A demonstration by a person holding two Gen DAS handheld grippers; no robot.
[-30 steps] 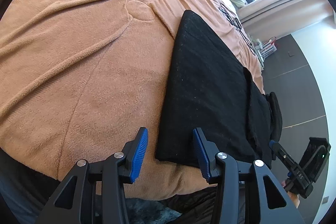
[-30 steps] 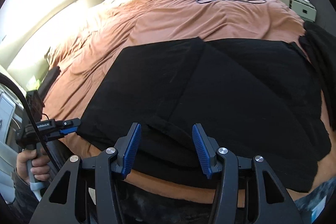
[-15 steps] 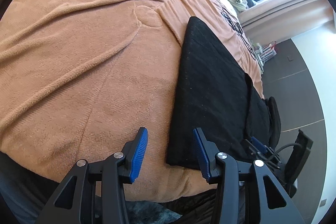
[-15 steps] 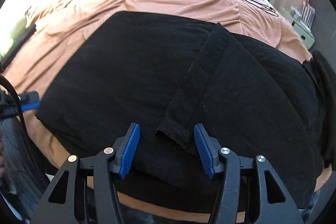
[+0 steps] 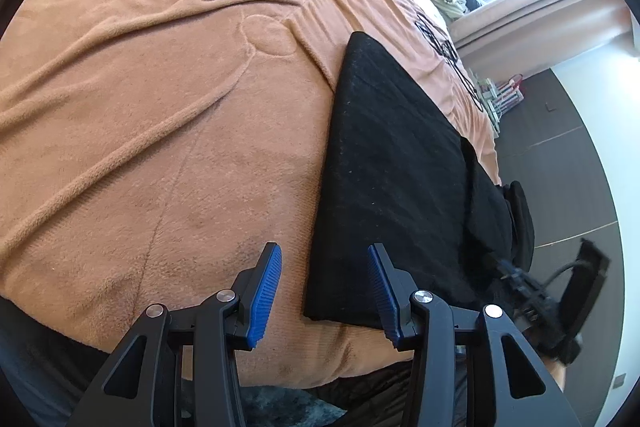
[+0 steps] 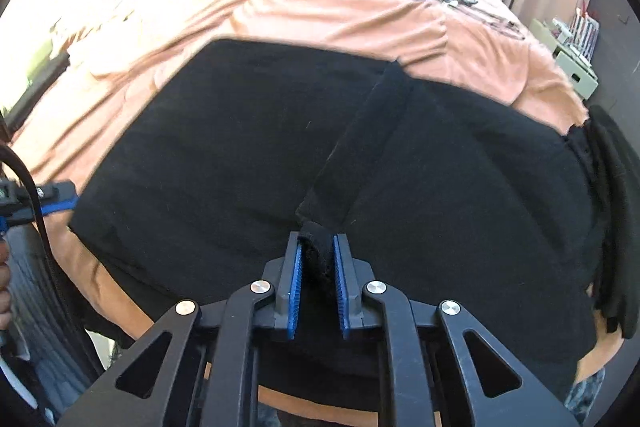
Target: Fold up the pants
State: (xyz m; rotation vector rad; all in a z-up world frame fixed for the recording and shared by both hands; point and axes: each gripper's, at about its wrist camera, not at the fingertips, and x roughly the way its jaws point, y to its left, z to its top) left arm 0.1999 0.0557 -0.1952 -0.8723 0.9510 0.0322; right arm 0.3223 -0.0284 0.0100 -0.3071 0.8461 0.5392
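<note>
The black pants (image 6: pixel 248 163) lie spread flat across the near part of the orange blanket (image 5: pixel 152 115) on the bed, with 1 leg folded back over the rest. The right gripper (image 6: pixel 316 263) is closing its blue pads on the bunched hem of that folded leg, at the pants' near edge, and the cloth sits pinched between them. The left gripper (image 5: pixel 324 287) hovers over the pants' near corner, its 2 jaws apart with nothing clamped between them.
</note>
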